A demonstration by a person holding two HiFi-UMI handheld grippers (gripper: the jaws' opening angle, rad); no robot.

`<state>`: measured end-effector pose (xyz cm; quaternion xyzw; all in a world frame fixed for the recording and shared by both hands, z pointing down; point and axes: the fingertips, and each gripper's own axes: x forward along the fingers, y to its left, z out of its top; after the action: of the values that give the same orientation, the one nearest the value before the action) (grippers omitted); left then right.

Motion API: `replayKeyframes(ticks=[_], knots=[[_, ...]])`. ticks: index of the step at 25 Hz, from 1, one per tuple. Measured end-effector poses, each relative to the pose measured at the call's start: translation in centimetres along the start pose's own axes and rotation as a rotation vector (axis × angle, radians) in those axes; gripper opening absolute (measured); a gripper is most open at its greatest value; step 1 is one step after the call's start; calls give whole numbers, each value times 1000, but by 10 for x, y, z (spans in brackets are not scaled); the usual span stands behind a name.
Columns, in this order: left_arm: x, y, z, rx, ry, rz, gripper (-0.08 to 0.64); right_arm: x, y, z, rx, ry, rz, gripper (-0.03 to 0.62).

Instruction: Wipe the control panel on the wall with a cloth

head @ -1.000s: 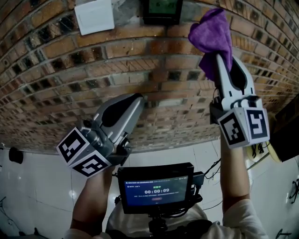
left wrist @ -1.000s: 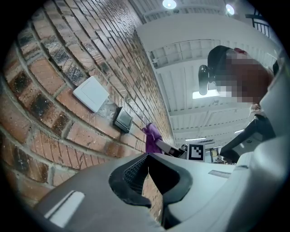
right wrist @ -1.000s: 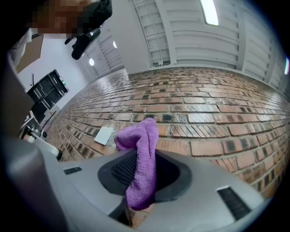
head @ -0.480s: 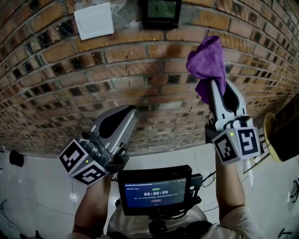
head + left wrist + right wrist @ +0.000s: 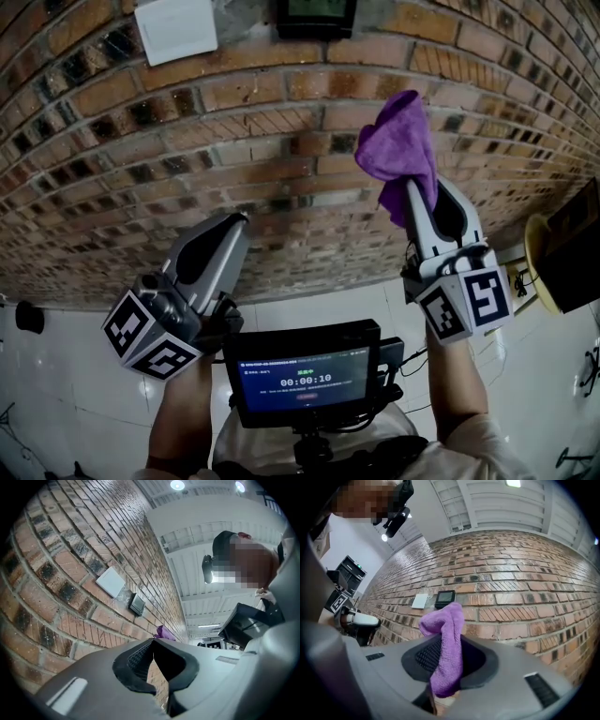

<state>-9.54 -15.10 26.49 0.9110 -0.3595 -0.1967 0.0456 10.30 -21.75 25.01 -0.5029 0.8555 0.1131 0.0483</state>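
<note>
The control panel [image 5: 314,17], a dark box with a small screen, hangs on the brick wall at the head view's top edge; it also shows as the panel [image 5: 138,604] and the panel [image 5: 445,598]. My right gripper [image 5: 427,192] is shut on a purple cloth [image 5: 398,150], which bunches above its tips, below and right of the panel and apart from it. The right gripper view shows that gripper [image 5: 449,656] pinching the cloth [image 5: 445,639]. My left gripper [image 5: 230,225] is lower left, jaws together and empty; the left gripper view shows it [image 5: 152,644] shut.
A white switch plate [image 5: 176,28] sits left of the panel on the brick wall [image 5: 187,141]. A chest-mounted monitor [image 5: 305,375] shows a timer. A dark box [image 5: 577,248] and a yellow round object [image 5: 536,258] stand at the right. White tiled floor [image 5: 75,394] lies below.
The right gripper with the cloth has come down and left, farther below the panel. The left gripper has also sunk lower and left. The timer advanced.
</note>
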Motion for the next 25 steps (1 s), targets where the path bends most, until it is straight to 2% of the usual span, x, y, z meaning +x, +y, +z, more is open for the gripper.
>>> replayKeyframes(ticks=[14,25], knots=[[-11,0,-6,1,24,15,-11,-3,10,-11,-50,49,22,107],[-15,-1,-19,-17,40,15,-12,-4,18,-22,-43,74,40,106]])
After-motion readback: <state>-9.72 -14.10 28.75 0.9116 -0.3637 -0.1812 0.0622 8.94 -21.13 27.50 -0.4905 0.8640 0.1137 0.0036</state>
